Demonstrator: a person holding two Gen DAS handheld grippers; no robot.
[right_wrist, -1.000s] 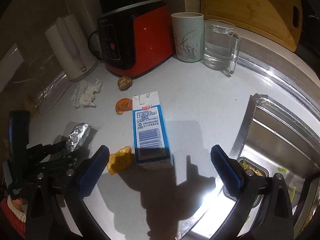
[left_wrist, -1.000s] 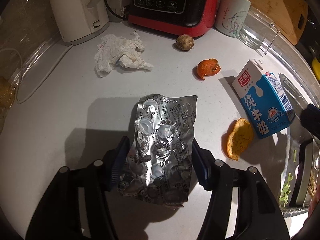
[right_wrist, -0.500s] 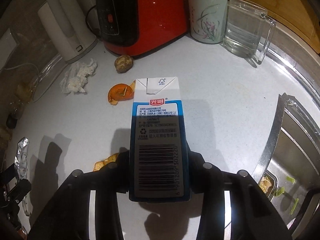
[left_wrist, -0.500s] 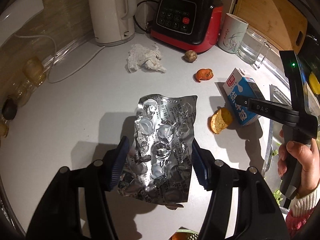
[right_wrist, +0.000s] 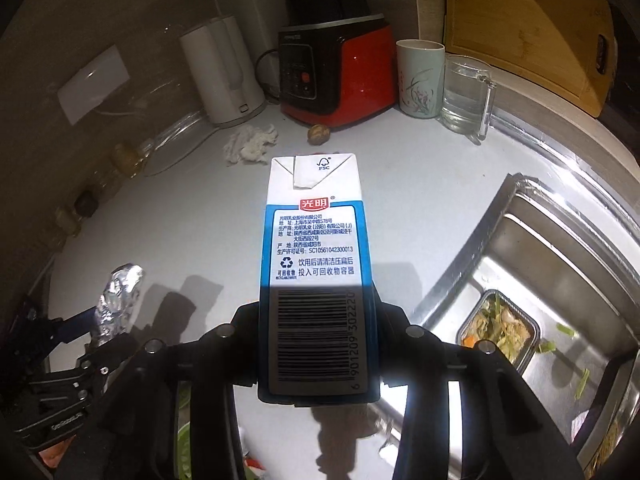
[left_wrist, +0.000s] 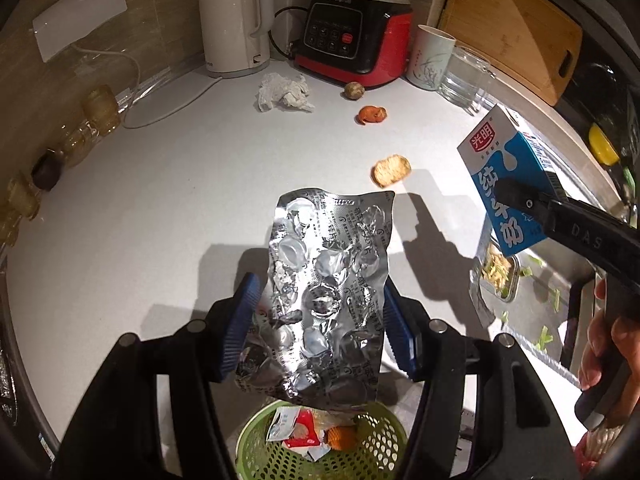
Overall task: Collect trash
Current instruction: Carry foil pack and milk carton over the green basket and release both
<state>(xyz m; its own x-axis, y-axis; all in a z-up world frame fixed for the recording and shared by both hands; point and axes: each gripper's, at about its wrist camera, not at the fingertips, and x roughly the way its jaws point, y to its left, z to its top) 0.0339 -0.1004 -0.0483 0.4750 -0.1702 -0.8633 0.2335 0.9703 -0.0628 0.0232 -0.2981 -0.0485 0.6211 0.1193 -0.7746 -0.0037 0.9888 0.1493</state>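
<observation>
Left gripper (left_wrist: 320, 324) now lifted, pinching crumpled silver foil blister pack (left_wrist: 326, 300) above green mesh basket (left_wrist: 320, 444); right gripper (right_wrist: 318, 344) clamps raised blue-white milk carton (right_wrist: 316, 272). Only right view shows carton's barcode.

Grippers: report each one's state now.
Left gripper: shut on the foil blister pack.
Right gripper: shut on the milk carton.

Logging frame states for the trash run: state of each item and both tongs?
Left tongs: shut on blister pack.
Blister pack: crumpled, held over bin.
Right tongs: shut on carton.
Carton: lifted off counter, top flaps folded.
Bin: partly filled with wrappers.
Tissue: crumpled, on counter.
Peels: loose on counter.
Glass mug: upright, holds water.
Cup: upright.
</observation>
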